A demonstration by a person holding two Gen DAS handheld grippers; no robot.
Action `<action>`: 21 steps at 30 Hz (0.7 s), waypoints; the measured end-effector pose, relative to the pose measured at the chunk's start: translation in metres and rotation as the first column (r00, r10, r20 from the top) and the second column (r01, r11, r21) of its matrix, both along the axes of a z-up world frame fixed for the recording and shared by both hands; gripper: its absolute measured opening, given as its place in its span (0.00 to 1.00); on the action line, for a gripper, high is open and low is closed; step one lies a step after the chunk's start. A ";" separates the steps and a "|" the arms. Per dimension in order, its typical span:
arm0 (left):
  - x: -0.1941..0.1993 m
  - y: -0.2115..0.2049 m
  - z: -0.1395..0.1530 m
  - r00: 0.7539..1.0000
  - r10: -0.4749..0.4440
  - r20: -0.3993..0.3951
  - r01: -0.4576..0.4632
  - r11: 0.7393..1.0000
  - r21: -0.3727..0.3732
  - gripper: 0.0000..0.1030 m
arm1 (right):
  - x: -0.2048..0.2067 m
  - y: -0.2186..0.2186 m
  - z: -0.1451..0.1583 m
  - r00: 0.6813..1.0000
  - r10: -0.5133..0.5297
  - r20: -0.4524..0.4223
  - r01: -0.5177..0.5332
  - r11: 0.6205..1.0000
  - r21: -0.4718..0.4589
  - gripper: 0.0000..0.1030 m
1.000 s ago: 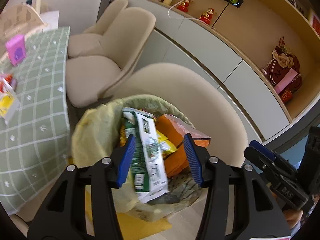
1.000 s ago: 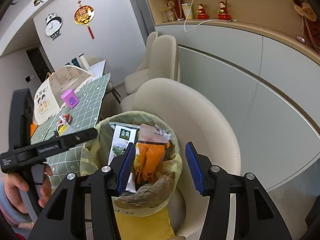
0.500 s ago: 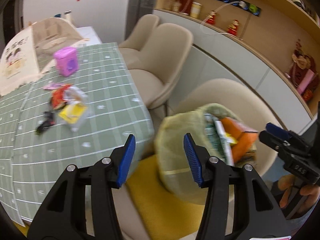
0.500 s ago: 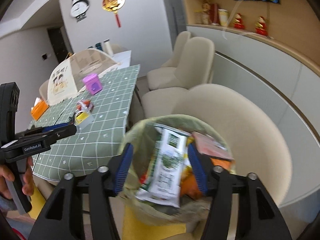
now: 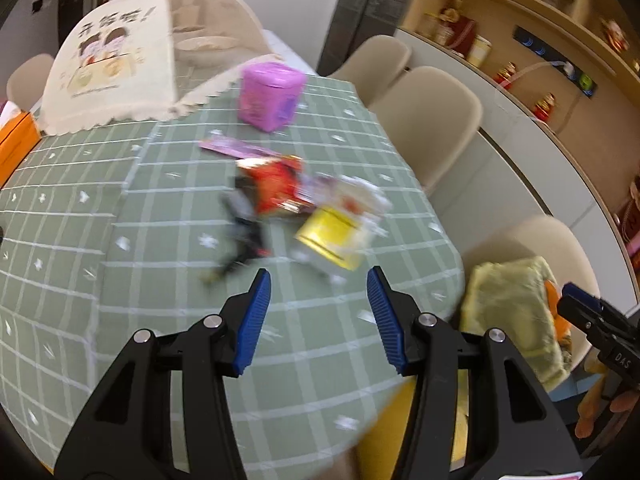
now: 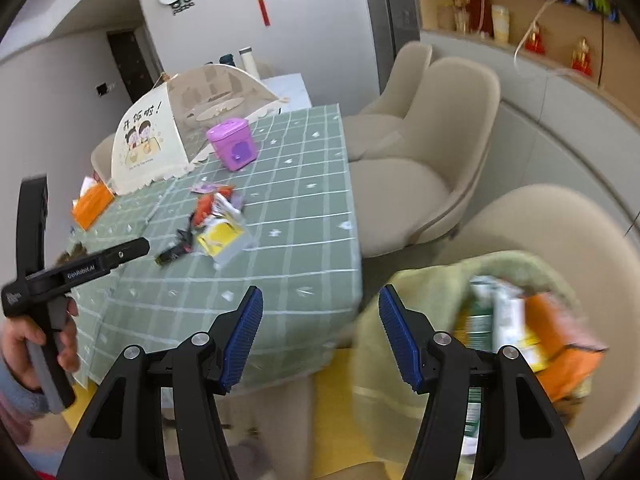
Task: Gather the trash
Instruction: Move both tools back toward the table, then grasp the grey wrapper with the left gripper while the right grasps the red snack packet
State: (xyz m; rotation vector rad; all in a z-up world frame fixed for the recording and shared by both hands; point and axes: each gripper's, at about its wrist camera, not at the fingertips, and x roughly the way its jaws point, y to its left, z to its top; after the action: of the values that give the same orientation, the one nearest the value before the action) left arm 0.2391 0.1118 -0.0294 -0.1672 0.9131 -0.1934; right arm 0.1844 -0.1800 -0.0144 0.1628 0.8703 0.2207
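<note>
A small heap of trash lies on the green checked tablecloth (image 5: pixel 120 320): a red wrapper (image 5: pixel 276 188), a yellow-and-white packet (image 5: pixel 332 236), a black scrap (image 5: pixel 244 240) and a purple wrapper (image 5: pixel 236 148). My left gripper (image 5: pixel 318 320) hangs open just in front of the heap, nothing between its blue pads. My right gripper (image 6: pixel 320 336) is open and empty over the table's near corner. The same trash heap (image 6: pixel 216 224) lies further in. The bin (image 6: pixel 500 340), lined with a yellow-green bag and stuffed with packets, sits on a beige chair at the right.
A pink box (image 5: pixel 272 96) and a mesh food cover (image 5: pixel 120 64) stand behind the heap. An orange tissue box (image 6: pixel 92 204) is at the table's left. Beige chairs (image 6: pixel 432 140) line the right side before a long sideboard. A hand (image 6: pixel 28 344) holds the left gripper.
Both grippers swung left, away from the bin and toward the table. The trash heap now fills the left wrist view; the bin has slid to the right edge of both views.
</note>
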 end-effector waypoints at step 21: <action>0.094 0.042 -0.076 0.942 -0.271 -0.197 0.271 0.962 -0.026 0.46 | 0.056 0.117 -0.052 0.987 -0.076 -0.145 0.072 0.997 -0.035 0.54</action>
State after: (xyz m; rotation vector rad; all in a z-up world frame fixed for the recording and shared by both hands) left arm 0.3332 0.1539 -0.1050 -0.0582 1.1348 -0.4378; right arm 0.2405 -0.0626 -0.0662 0.1845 1.0109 0.1274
